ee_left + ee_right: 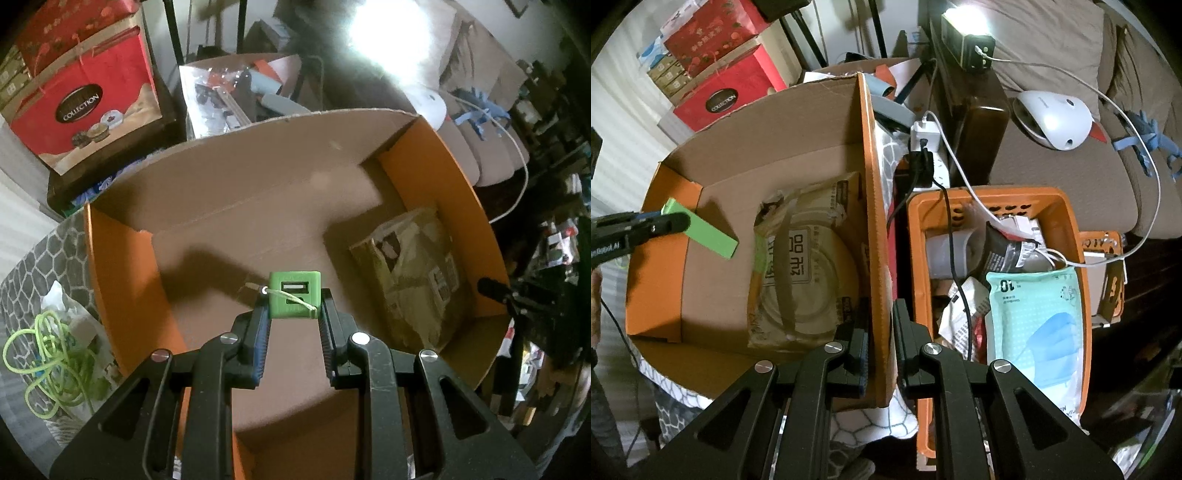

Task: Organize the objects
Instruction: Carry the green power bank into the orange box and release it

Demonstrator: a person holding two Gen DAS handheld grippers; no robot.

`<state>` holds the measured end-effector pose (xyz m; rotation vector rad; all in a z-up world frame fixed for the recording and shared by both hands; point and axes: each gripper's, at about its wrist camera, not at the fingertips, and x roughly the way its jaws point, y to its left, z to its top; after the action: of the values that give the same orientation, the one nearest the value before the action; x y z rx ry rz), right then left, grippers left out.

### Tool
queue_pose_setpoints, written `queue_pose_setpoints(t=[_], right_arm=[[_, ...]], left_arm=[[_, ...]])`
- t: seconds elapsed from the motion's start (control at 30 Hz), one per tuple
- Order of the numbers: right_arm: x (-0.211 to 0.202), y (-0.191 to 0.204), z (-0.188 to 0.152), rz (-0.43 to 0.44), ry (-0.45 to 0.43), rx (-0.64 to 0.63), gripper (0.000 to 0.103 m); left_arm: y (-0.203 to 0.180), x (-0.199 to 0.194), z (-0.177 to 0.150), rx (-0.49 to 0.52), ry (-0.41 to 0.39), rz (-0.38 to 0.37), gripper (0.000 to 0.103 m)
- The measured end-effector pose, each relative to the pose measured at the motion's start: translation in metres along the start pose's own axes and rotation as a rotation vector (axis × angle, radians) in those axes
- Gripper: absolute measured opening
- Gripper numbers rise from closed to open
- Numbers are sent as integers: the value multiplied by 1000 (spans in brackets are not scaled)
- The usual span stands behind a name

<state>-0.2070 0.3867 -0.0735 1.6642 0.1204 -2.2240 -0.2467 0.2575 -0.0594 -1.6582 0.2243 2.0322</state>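
My left gripper (293,308) is clamped on a green block (294,298), a slim bar with a USB-type port on its end face and a thin cord across it; I judge it a charger or power bank. I hold it by its long sides, end down, so it can go straight into the box (122,280) beneath. The right-wrist view confirms the block (701,229) hangs over the left part of the box interior, clear of the floor and not yet resting on anything. That spot is bare cardboard; the only item already inside, a flat paper packet (413,273), lies against the opposite wall, so the block has room beside it. My right gripper (881,350) is closed on the box's orange side wall (875,221), one finger inside and one outside, evidently to steady the box while the left loads it. An orange basket (1067,214) of loose packets and cables stands just beside that wall. A green cable coil (48,365) lies outside the box on the patterned tabletop (33,258), not yet sorted. Judgement: placement step, release pending.
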Motion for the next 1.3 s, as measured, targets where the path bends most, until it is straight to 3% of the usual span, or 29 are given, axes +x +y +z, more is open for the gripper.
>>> queue_pose_setpoints(t=[0.37, 0.63, 0.87, 0.9, 1.03, 1.17, 1.3], right_arm=[[-1, -1, 3, 0, -1, 4, 11], [1, -1, 8, -4, -3, 4, 11], [3, -1, 7, -3, 4, 4, 11], [3, -1, 7, -2, 4, 5, 11], [2, -1, 6, -2, 1, 5, 11], [2, -1, 5, -1, -1, 4, 11], [2, -2, 4, 2, -2, 9, 11]], left_arm=[[2, 29, 42, -113, 1, 51, 23], [17, 52, 47, -195, 38, 94, 23], [33, 62, 45, -270, 63, 54, 23], [34, 62, 44, -280, 65, 49, 27], [33, 48, 41, -269, 25, 37, 67], [29, 26, 35, -233, 0, -10, 69], [25, -4, 26, -167, -49, -21, 81]])
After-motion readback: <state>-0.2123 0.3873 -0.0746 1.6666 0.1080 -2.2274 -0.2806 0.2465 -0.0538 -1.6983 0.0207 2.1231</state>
